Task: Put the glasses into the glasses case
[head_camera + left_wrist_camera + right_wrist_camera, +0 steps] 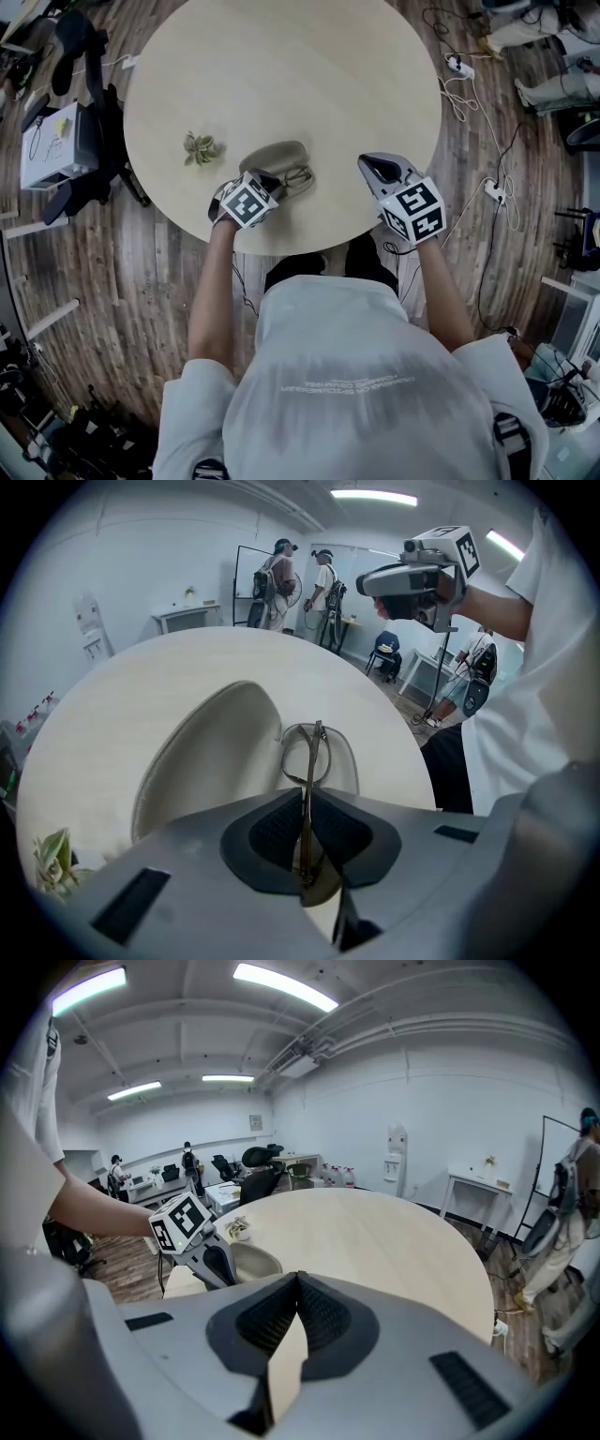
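An open beige glasses case lies on the round pale table, toward its near edge. Thin metal-framed glasses sit just in front of the case, at its right end. My left gripper is shut on them. In the left gripper view the pads pinch the folded frame of the glasses, whose lenses stick out past the jaws, right beside the hollow of the case. My right gripper hovers over the table's right near edge, shut and empty, well apart from the case.
A small green plant stands on the table left of the case. The table's near edge lies just below both grippers. Office chairs and a box stand on the floor at left, and cables at right. People stand far behind the table.
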Demonstrator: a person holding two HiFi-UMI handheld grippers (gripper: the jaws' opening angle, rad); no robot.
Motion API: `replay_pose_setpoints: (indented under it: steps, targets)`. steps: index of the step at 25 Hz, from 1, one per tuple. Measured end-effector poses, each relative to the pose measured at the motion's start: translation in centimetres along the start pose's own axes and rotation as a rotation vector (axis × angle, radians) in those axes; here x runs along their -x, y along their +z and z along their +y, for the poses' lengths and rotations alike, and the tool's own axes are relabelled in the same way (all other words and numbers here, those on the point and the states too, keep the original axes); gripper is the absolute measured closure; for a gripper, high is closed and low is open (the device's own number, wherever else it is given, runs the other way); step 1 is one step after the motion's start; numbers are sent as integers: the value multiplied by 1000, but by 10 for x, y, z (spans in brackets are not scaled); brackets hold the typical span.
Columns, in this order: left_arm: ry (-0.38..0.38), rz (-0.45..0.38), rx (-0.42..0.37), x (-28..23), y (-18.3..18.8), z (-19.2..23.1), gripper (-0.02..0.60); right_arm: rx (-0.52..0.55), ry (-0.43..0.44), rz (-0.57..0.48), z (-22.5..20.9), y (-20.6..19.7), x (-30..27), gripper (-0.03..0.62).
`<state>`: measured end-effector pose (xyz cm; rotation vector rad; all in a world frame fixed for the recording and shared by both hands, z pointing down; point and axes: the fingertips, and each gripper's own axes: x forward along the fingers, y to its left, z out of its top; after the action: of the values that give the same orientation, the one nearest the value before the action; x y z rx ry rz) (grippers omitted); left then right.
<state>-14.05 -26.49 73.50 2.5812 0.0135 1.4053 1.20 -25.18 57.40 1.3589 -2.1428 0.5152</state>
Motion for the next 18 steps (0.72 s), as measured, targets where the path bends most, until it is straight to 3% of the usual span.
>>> replay_pose_setpoints:
  steps: [9,12,18]
  targets:
    - [30,3,72,-6,-3,-9,535,30,-11,-21,-1,1,10,592]
    - [49,6,96,-3,-6,-4,475,37,-6,-24,1,3,11,592]
    - [130,-88,129,20,3,18,452,42,0,-24,-1,1,17,592]
